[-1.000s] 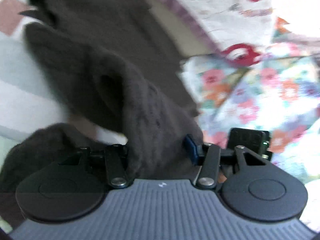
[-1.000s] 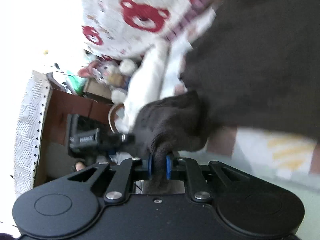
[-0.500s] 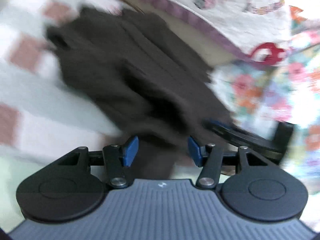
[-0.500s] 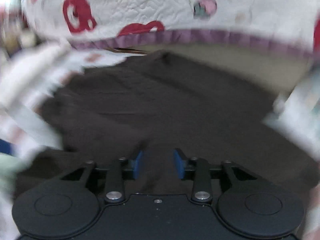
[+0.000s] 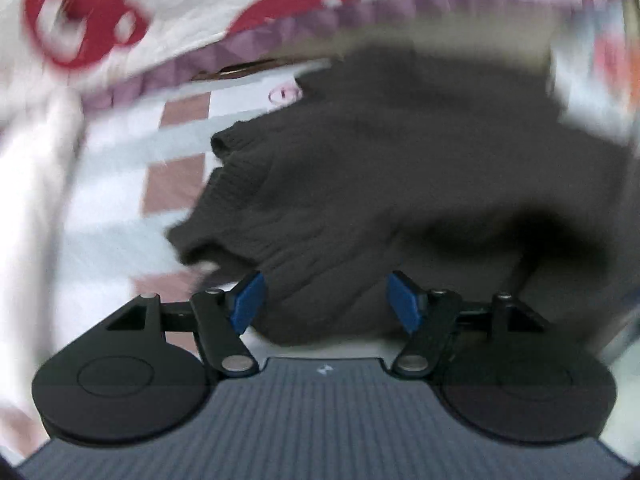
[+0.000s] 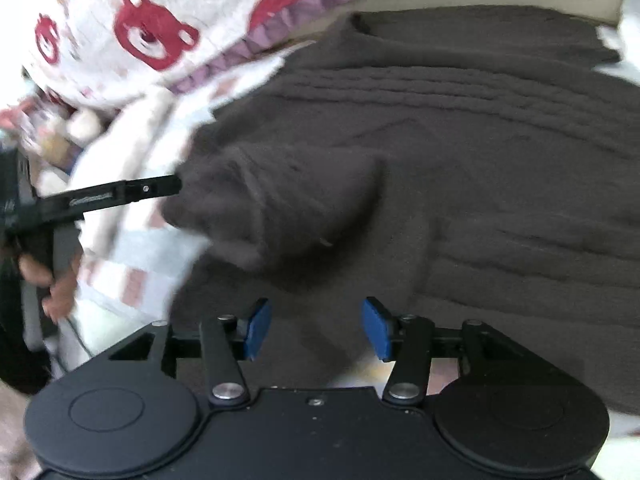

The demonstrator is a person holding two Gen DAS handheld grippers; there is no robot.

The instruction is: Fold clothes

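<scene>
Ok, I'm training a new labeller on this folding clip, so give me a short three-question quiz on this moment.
1. True or false: the right gripper is clamped on the brown sweater.
2. Which pattern is on the white quilt behind the sweater? A) red bears B) green stripes C) black dots
3. Fill in: in the left wrist view, the left gripper has its blue fingers ____, with sweater fabric lying between them.

Key: 1 false, its fingers stand apart and grip nothing; 2 A; 3 open.
</scene>
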